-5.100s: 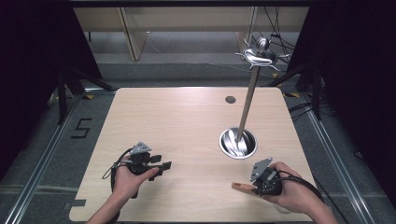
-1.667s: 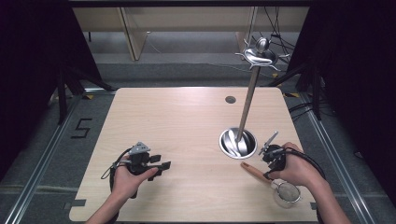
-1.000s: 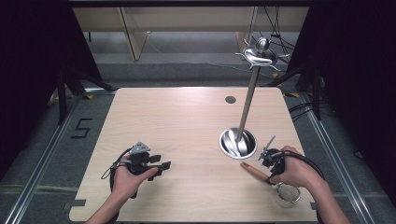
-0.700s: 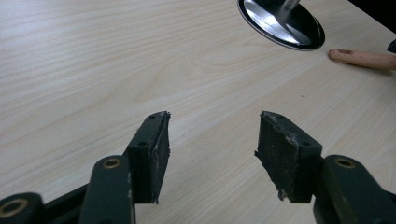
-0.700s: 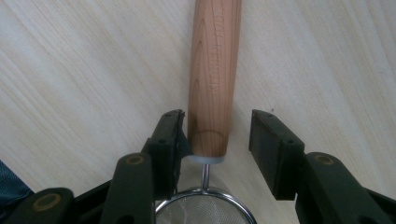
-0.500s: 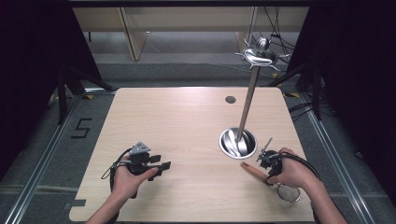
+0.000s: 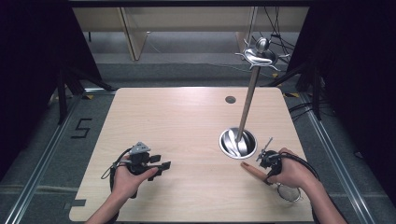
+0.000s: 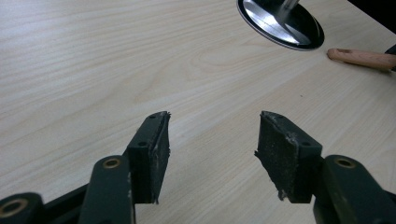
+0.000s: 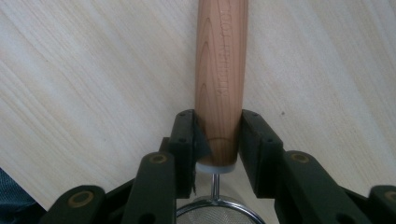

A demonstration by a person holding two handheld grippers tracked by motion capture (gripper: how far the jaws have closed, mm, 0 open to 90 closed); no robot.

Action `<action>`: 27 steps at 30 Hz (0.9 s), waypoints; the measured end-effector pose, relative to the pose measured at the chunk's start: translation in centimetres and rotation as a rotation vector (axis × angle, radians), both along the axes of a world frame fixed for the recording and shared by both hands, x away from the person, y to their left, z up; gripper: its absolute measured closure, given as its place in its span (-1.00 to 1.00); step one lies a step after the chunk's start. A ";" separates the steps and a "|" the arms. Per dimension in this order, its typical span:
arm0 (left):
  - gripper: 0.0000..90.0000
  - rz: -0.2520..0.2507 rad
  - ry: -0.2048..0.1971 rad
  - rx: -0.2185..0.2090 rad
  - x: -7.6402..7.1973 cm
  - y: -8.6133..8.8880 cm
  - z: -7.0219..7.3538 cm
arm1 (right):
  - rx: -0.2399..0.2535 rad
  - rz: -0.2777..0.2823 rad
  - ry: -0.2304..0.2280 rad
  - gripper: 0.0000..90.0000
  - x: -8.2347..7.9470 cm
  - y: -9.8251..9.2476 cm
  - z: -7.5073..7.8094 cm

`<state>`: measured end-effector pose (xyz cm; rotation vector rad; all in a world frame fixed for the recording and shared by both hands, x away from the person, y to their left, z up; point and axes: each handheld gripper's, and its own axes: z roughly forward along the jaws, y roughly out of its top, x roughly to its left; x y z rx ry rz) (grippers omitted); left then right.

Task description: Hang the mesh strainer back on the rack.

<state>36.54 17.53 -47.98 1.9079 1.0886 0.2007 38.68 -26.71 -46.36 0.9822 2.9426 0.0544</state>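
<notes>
A small strainer lies at the table's front right, its wooden handle pointing left and its mesh bowl behind the person's right hand. My right gripper has just been closing, and its pads now press on both sides of the handle near the bowl end, so it is shut on it. The bowl's metal rim shows under the jaws. At the front left my left gripper hovers just over the wood, open, with nothing between its pads.
A metal hanging stand rises from a round base just left of the right hand, its hooked top leaning toward the far edge. The base and the handle appear far off in the left gripper view. A dark hole marks the far table.
Five seconds ago the right hand sat nearer the front edge; it has since moved over the strainer's handle, and the mesh bowl now shows behind it. The left gripper has stayed put.
</notes>
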 end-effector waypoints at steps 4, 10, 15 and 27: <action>-0.05 0.007 -0.003 -0.017 0.0 0.0 0.0 | 0.026 -0.027 -0.007 0.53 -0.3 -0.2 -0.1; -0.05 0.008 -0.004 -0.017 0.0 0.0 0.0 | 0.043 -0.025 -0.033 0.53 -0.7 -0.7 0.0; -0.05 0.007 -0.003 -0.011 0.0 0.0 0.0 | 0.081 -0.008 -0.096 0.54 -1.2 -1.2 0.7; -0.05 0.010 -0.003 -0.013 -0.1 0.2 0.1 | 0.232 -0.011 -0.207 0.54 -1.8 -2.2 1.8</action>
